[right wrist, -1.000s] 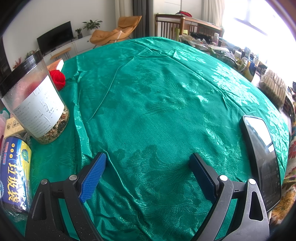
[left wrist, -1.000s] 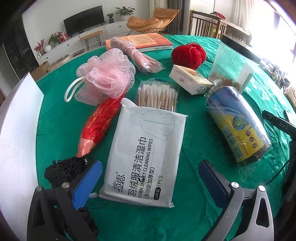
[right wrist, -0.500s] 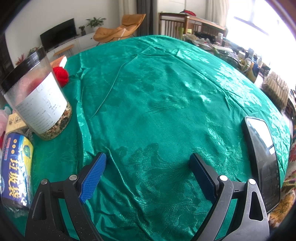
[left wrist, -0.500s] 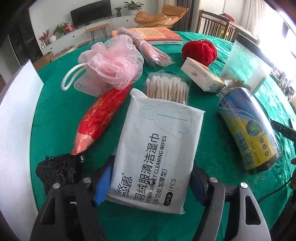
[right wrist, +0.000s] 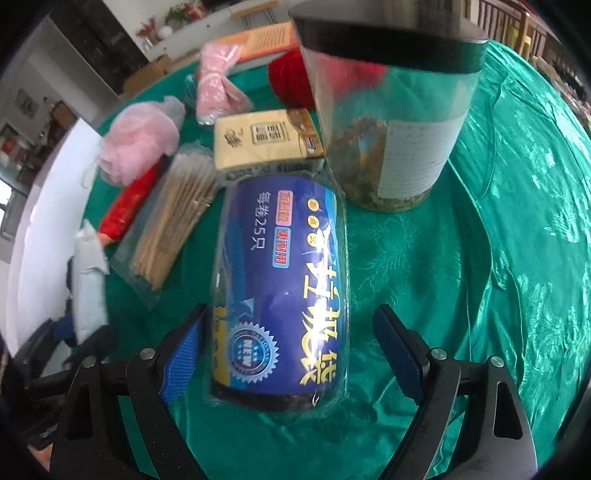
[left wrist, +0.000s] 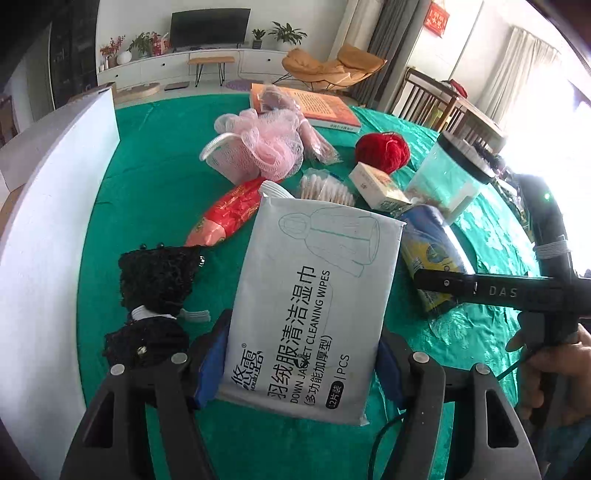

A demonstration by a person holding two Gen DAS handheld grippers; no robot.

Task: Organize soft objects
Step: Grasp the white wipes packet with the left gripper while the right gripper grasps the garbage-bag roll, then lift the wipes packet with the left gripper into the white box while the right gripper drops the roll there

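Item: wipes pack (left wrist: 306,314), gripped by left gripper (left wrist: 301,363), raised off green tablecloth (left wrist: 155,184) (near edge). Right gripper (right wrist: 291,354): jaws open, straddling blue bag roll (right wrist: 280,288). Step: pickup. Next move likely calls for closing on roll.

Bright living room beyond the green-clothed table (left wrist: 155,192): wall television (left wrist: 210,27), white sideboard (left wrist: 192,68), tan lounge chair (left wrist: 332,68), curtained window (left wrist: 532,74)
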